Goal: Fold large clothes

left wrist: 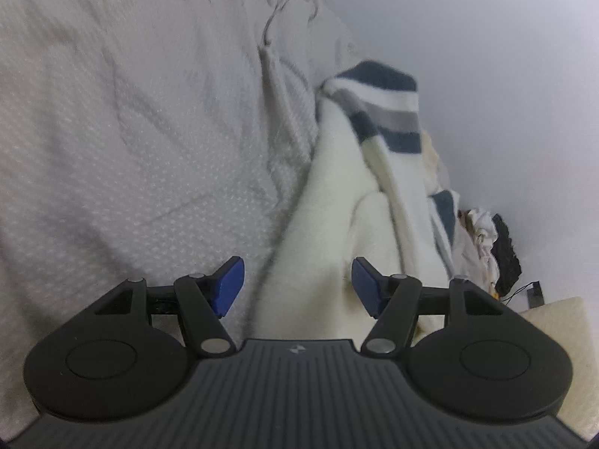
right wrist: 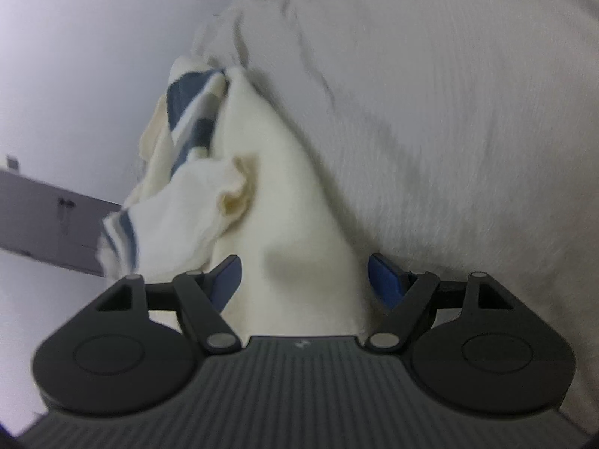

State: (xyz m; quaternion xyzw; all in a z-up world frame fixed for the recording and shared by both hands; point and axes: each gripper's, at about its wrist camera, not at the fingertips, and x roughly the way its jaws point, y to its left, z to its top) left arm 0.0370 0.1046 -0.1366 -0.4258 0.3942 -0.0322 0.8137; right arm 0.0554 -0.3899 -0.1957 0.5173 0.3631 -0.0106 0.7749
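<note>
A cream sweater (left wrist: 337,194) with navy, grey and white stripes at its far end lies bunched on a white textured bedcover (left wrist: 131,131). My left gripper (left wrist: 298,286) hovers over the sweater's near end. Its blue pads stand apart, and a gap shows beside the left pad (left wrist: 229,287). In the right wrist view the same sweater (right wrist: 284,194) runs away from me in a ridge. My right gripper (right wrist: 305,280) straddles the near end of that ridge, jaws wide, with cream cloth lying loose between the pads. A striped cuff (right wrist: 119,239) hangs at the left.
A pale wall (left wrist: 486,56) rises behind the bed. A crumpled white cloth (left wrist: 483,239) and a dark item (left wrist: 505,258) lie by the wall, with a cream cushion (left wrist: 554,329) near them. A grey ledge (right wrist: 48,217) shows at the left.
</note>
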